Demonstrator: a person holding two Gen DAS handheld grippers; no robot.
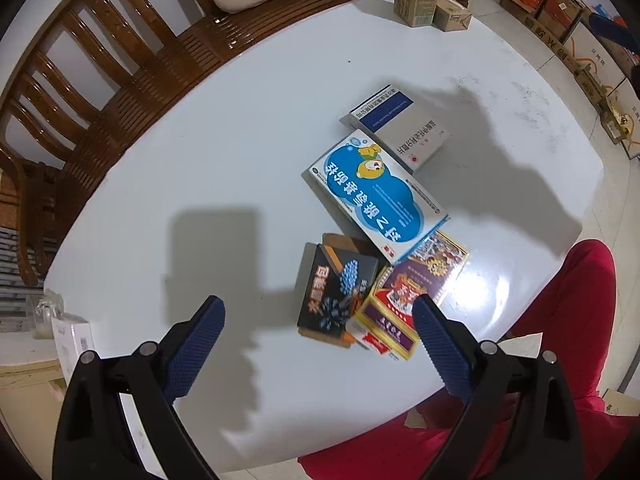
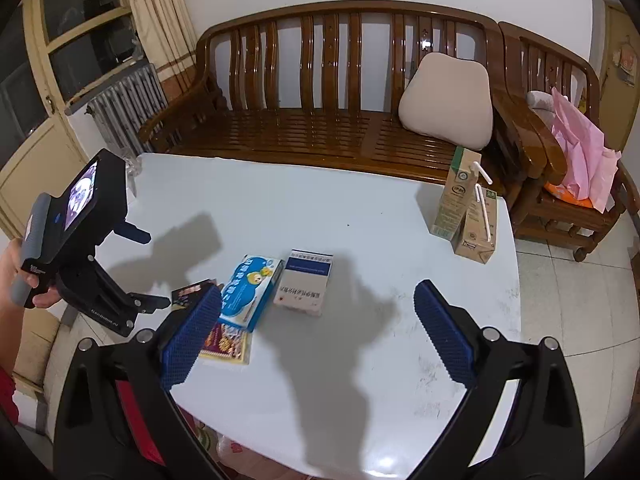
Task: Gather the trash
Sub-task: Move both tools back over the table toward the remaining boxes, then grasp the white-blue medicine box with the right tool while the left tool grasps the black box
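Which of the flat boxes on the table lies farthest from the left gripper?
The grey-white box with the dark blue stripe; it lies beyond the cartoon bear box.

Bright overhead light, hard shadows and glare on the table (image 1: 240, 128); fisheye-warped edges.

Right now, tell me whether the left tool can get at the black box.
Probably yes. The left tool is open above the table, and the black box lies just ahead between its fingers with nothing over it. The yellow box touches its right side, so the grip may be tight.
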